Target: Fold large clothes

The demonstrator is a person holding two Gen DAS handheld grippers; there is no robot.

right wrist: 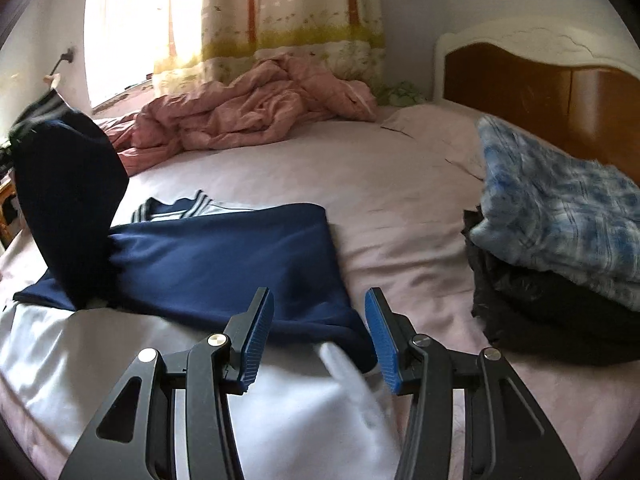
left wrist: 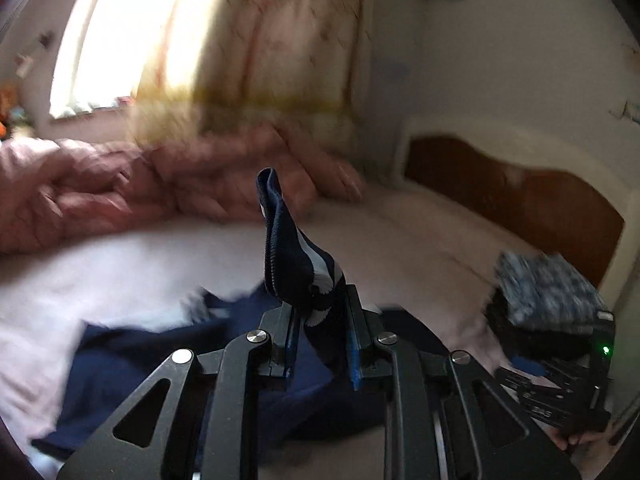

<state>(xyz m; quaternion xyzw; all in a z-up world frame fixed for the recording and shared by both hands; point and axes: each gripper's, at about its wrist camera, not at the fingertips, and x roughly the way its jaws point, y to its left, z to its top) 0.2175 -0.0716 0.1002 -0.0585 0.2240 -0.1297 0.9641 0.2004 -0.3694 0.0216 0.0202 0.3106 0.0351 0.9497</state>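
A: Cuff (left wrist: 298,256) of the navy garment (right wrist: 224,256) sits pinched in the left tool (left wrist: 320,320), sticking up past its fingertips, white stripe showing.

B: So that tool is clenched on cloth?

A: Yes, the jaws stand narrow with the ribbed cuff pressed between the blue pads. The left view is blurred, but the grasp is plain.

B: And the right tool (right wrist: 320,336)?

A: Released. Its jaws stand apart with nothing pressed between them, hovering over the near edge of the garment and the white fabric (right wrist: 280,400) beside it.

B: Where does the garment lie?

A: Spread on the pink bed sheet (right wrist: 400,208), collar (right wrist: 176,208) toward the window, one sleeve (right wrist: 68,200) lifted high at the left of the right view.

B: Anything else on the bed?

A: A crumpled pink quilt (right wrist: 256,108) by the curtain (right wrist: 288,20), and a blue-and-white blanket (right wrist: 560,208) stacked on dark clothing (right wrist: 540,312) near the headboard (right wrist: 540,92).
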